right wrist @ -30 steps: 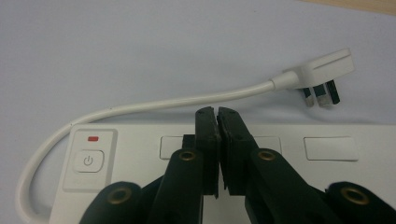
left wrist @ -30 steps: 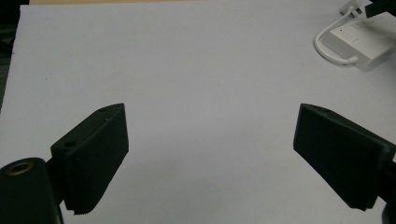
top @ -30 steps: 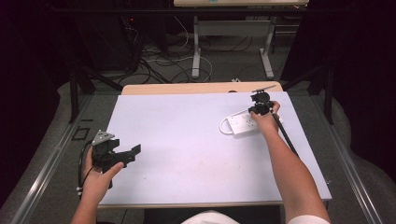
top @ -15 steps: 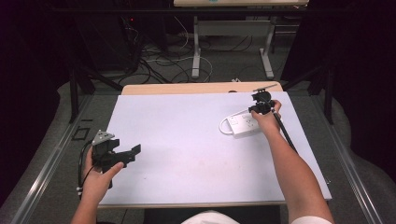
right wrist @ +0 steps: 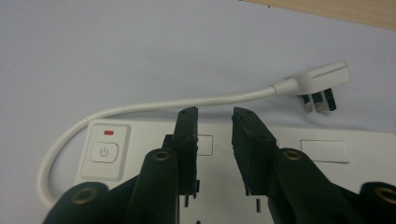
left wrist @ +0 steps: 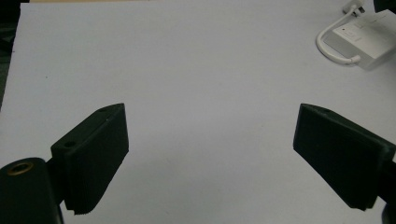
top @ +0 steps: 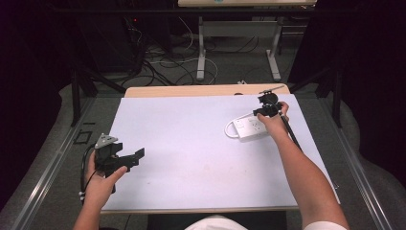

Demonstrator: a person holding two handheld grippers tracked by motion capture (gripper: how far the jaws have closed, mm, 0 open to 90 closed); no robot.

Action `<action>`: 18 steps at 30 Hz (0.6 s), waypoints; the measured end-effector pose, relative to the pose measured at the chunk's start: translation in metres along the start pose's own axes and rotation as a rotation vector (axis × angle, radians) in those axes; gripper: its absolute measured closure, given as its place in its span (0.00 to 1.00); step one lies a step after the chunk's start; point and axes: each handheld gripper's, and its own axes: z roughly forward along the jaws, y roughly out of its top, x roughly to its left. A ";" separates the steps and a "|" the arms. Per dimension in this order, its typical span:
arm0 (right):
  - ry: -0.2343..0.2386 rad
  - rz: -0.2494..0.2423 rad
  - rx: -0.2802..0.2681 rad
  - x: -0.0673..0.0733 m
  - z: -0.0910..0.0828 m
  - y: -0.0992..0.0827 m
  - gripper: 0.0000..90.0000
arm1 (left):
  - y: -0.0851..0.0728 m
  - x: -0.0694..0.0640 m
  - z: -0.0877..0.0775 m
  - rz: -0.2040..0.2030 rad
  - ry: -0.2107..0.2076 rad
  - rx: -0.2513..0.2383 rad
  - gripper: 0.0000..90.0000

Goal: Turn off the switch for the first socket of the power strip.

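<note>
Near the far right corner of the pale table surface [top: 191, 143], my right gripper [right wrist: 215, 121] sits over the white plastic power strip [right wrist: 327, 168], and its jaws have just been opening. They now stand a narrow gap apart with nothing between them, so I judge the strip released where it lies. Its white plug [right wrist: 320, 84] rests on the surface beside it, not plugged in anywhere. By the near left corner, my left gripper [left wrist: 210, 140] hangs wide open and empty.

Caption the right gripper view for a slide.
Right tongs, jaws slightly parted and just opening, nothing between them, poised over a white power strip with its plug lying unplugged.
</note>
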 end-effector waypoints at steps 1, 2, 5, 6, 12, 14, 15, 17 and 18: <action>0.006 0.000 0.004 0.000 -0.001 0.000 0.76 | 0.000 0.000 0.000 -0.001 0.000 0.001 0.11; 0.005 0.006 0.004 0.001 -0.001 0.000 0.74 | 0.000 0.000 0.000 -0.002 0.001 0.003 0.11; 0.009 0.013 -0.002 0.002 -0.003 0.000 0.69 | -0.001 0.000 0.000 -0.001 0.002 0.006 0.11; 0.007 0.002 0.000 0.002 -0.004 0.000 0.68 | -0.001 0.001 0.000 0.000 0.002 0.004 0.11; 0.011 -0.003 0.009 0.005 -0.006 -0.001 0.55 | -0.001 0.001 0.001 -0.004 0.003 0.002 0.11; -0.002 0.002 0.009 0.008 -0.006 -0.002 0.50 | -0.001 0.001 0.001 -0.003 0.003 0.003 0.12; 0.000 -0.007 0.006 0.008 -0.006 -0.002 0.47 | -0.001 0.001 0.001 -0.002 0.003 0.003 0.12; -0.015 -0.015 -0.002 0.011 -0.007 -0.003 0.42 | -0.001 0.000 0.001 -0.002 0.001 0.002 0.12; -0.019 -0.011 -0.010 0.014 -0.008 -0.003 0.39 | -0.001 0.000 0.001 -0.001 0.000 0.001 0.12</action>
